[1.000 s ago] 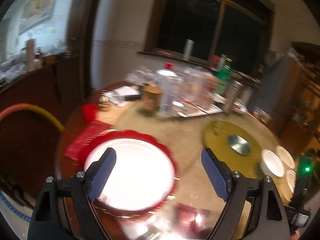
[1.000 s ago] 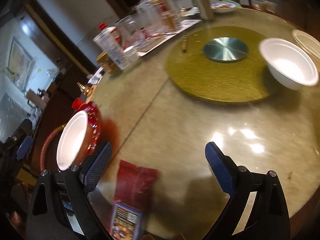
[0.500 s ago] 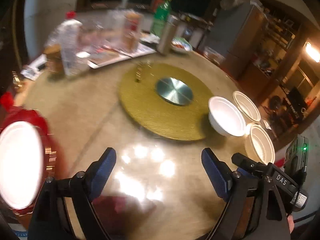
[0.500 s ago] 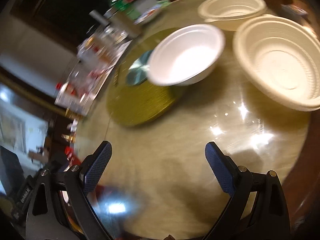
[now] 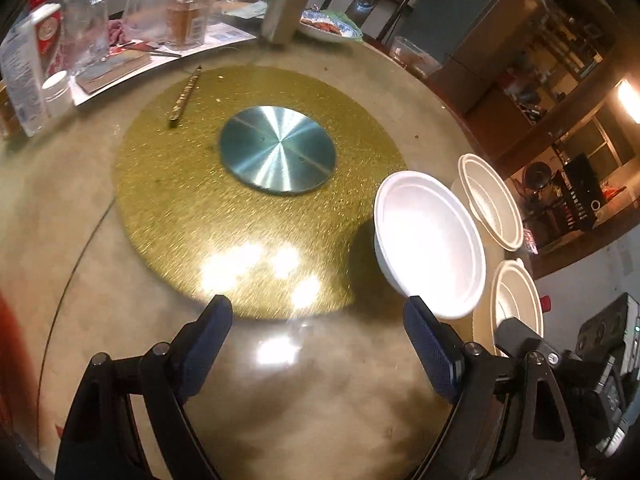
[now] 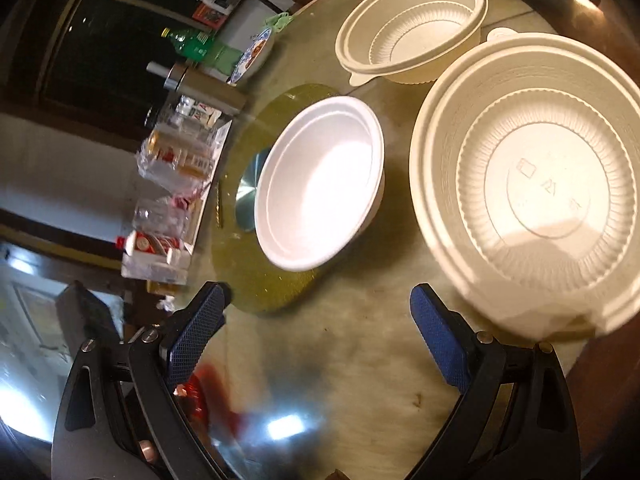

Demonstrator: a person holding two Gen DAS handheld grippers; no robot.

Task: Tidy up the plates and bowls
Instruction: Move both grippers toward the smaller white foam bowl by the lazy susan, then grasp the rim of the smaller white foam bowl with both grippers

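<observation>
White smooth bowl point(image 5: 430, 248) point(image 6: 320, 184): upright, on the edge of the gold turntable point(image 5: 192, 200) point(image 6: 276, 292), overhanging toward the table rim; empty inside.

Ribbed cream bowl, nearer point(image 5: 516, 304) point(image 6: 532, 184): upright on the table glass, just beside the white smooth bowl, close to the table edge; moulded marks on its floor, tab on its far rim.

Ribbed cream bowl, farther point(image 5: 490, 200) point(image 6: 412, 24): upright, just beyond the other two, near the table edge; tab on the rim toward the white smooth bowl.

Left gripper point(image 5: 316, 316): released, jaws spread wide, nothing between them; above the bare table point(image 5: 320, 400), aimed at the near rim of the turntable, right fingertip just short of the white smooth bowl.

Right gripper point(image 6: 318, 304): released, jaws spread wide, nothing held; above the table between the white smooth bowl and the nearer ribbed bowl, right fingertip just below that bowl's rim.

Steel disc point(image 5: 278, 154): centre of the turntable.

Slender gold stick point(image 5: 185, 96): lying on the far left of the turntable.

Far side of table: plastic bottle with red cap point(image 5: 28, 64), clear glasses point(image 5: 86, 28), metal flask point(image 5: 286, 0) point(image 6: 200, 80), patterned dish point(image 5: 330, 28), green bottle point(image 6: 200, 46), papers underneath.

Red blur at the left table edge point(image 5: 12, 360): identity not discernible.
</observation>
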